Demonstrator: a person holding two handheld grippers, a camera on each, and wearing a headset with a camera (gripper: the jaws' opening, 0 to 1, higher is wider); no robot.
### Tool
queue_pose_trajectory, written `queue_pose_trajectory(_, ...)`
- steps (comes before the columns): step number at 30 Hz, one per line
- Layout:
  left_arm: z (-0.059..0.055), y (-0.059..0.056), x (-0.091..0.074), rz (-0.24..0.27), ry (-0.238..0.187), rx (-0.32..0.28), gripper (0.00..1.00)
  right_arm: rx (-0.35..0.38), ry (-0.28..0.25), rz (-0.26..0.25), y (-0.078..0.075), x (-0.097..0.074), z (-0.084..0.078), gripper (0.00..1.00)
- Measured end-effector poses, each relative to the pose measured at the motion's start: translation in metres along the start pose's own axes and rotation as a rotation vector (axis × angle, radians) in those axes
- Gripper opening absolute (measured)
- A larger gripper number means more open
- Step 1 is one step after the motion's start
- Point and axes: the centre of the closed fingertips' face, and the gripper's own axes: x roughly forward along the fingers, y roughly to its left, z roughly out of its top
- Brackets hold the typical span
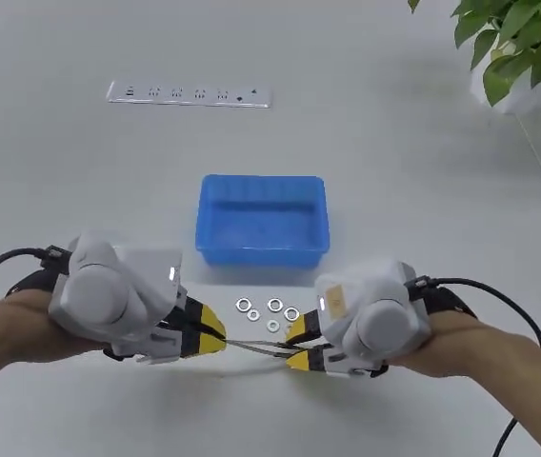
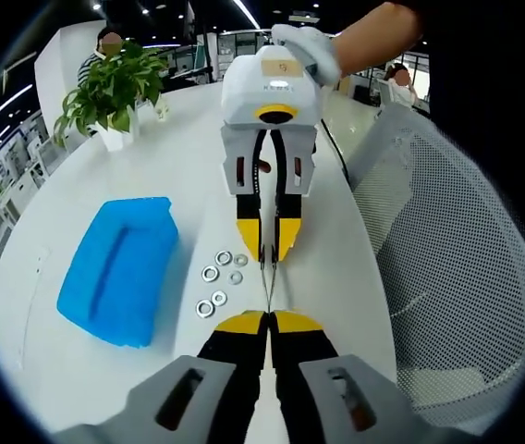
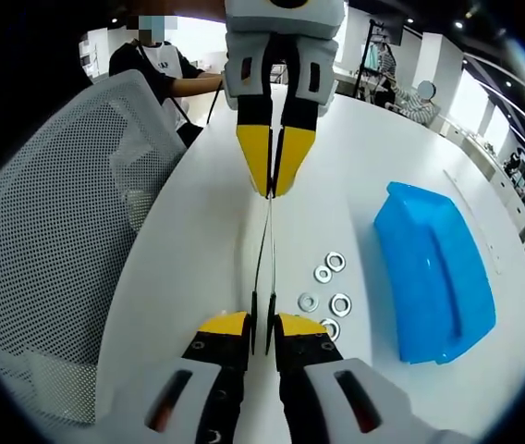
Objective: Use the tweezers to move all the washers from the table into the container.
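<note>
Head view: I hold the left gripper (image 1: 215, 335) and right gripper (image 1: 299, 347) low over the white table (image 1: 394, 171), tips facing each other; the tweezers (image 1: 261, 347) span the gap between them, lying roughly level.

Left gripper: jaws clenched on one end of the tweezers; its own view shows the yellow tips pressed together around the thin metal.

Right gripper: jaws clamped on the other end; its own view shows the tweezer arms running between the yellow tips and on to the opposite gripper.

Washers (image 1: 272, 314): five, loose on the table in a small cluster, just beyond the tweezers and between the two grippers; none touched by the tweezers.

Container (image 1: 261, 255): blue tray, just behind the washers, nothing visible inside it.

Further back: a white power strip (image 1: 190, 93); a potted plant (image 1: 513, 43) at the far right corner; a mesh chair (image 2: 447, 240) beside the table in the left gripper view.
</note>
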Motion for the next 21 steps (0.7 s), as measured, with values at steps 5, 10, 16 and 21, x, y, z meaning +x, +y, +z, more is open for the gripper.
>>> queue_pose_trajectory(5,0.012,-0.002,-0.005,-0.004,-0.004,0.017,0.06,0.005,-0.012,-0.004,0.002,0.000,0.003,0.12)
queue_pose_trajectory(10,0.022,-0.005,-0.009,-0.014,0.001,0.038,0.05,0.013,-0.029,-0.012,0.004,0.000,0.008,0.12)
queue_pose_trajectory(16,0.030,-0.007,-0.012,-0.022,0.004,0.057,0.05,0.019,-0.053,-0.019,0.006,0.001,0.016,0.12)
queue_pose_trajectory(21,0.036,-0.009,-0.013,-0.026,0.005,0.071,0.05,0.026,-0.073,-0.026,0.006,0.003,0.022,0.12)
